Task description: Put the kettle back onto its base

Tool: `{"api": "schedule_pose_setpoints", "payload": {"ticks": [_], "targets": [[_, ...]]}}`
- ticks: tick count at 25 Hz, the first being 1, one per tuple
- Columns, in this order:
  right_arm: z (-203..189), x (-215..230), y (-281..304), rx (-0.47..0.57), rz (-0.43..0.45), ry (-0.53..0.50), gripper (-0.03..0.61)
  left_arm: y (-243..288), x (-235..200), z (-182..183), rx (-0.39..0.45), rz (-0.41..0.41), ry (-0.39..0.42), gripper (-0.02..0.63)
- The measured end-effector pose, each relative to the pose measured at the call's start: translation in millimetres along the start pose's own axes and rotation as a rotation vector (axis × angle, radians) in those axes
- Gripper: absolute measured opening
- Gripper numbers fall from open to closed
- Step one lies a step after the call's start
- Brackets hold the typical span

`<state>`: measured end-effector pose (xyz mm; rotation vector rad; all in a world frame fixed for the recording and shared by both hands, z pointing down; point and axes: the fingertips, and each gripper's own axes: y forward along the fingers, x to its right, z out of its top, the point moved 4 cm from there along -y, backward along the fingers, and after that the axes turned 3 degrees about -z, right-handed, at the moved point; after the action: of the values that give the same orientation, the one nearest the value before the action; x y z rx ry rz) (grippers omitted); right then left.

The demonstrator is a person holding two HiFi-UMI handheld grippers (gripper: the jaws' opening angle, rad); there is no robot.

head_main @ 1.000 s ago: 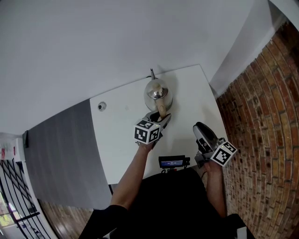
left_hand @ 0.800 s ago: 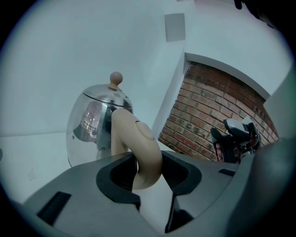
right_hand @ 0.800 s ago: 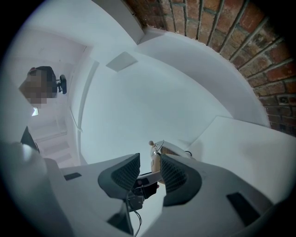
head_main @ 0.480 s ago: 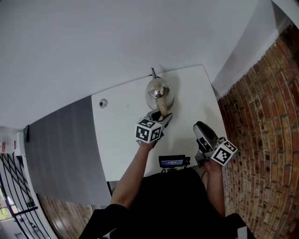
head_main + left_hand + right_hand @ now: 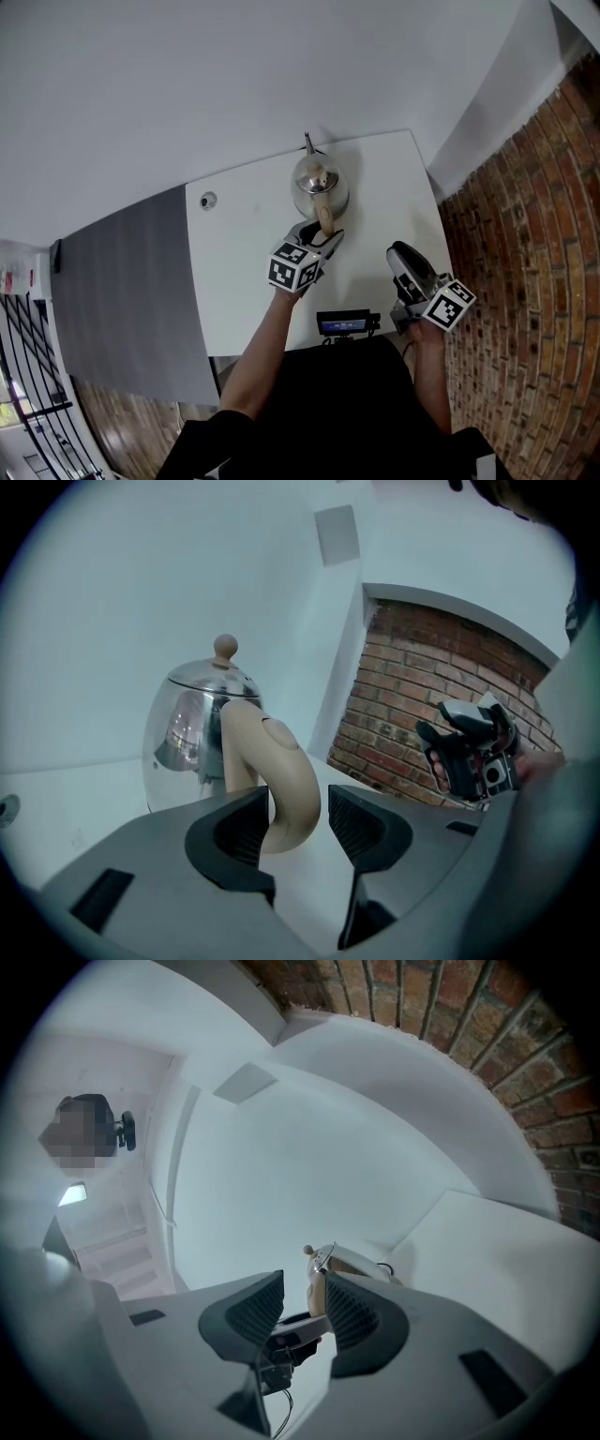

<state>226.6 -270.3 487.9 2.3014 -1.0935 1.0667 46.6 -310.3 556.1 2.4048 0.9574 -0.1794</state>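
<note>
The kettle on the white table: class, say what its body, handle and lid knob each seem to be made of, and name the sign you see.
The body: polished metal, probably steel; it mirrors the room. The handle: smooth matte beige with no grain showing, so plastic or pale wood, undecided. The lid knob: pale and rounded, perhaps wood.

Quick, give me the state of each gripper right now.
Left gripper: open, jaws have just been opening; kettle handle sits between them, not clamped.
Right gripper: open, empty.
</note>
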Motion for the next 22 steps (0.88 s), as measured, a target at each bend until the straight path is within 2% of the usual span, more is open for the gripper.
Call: {"api": "schedule_pose_setpoints", "payload": {"ticks": [4, 9, 12, 15, 18, 22], "targets": [[-4, 7, -4, -0.033, 0.018, 0.019, 0.141, -24, 1, -13, 0.048, 0.048, 0.01, 0.207], [-24, 16, 6, -0.124, 0.07, 0.038, 0.141, -76, 5, -37, 0.143, 0.107, -0.091, 0.206], [-29, 13, 20, -0.16, 0.109, 0.014, 0.141, -105, 12, -44, 0.216, 0.092, -0.162, 0.206], [-23, -1, 27, -0.141, 0.136, -0.023, 0.141, -128, 15, -49, 0.286, 0.076, -0.218, 0.204], [-24, -17, 18, -0.115, 0.127, -0.054, 0.14, -147, 20, -56, 0.367, 0.042, -0.275, 0.198], [-43, -41, -4, -0.097, 0.078, -0.085, 0.141, -176, 34, -63, 0.443, -0.024, -0.281, 0.166]]}}
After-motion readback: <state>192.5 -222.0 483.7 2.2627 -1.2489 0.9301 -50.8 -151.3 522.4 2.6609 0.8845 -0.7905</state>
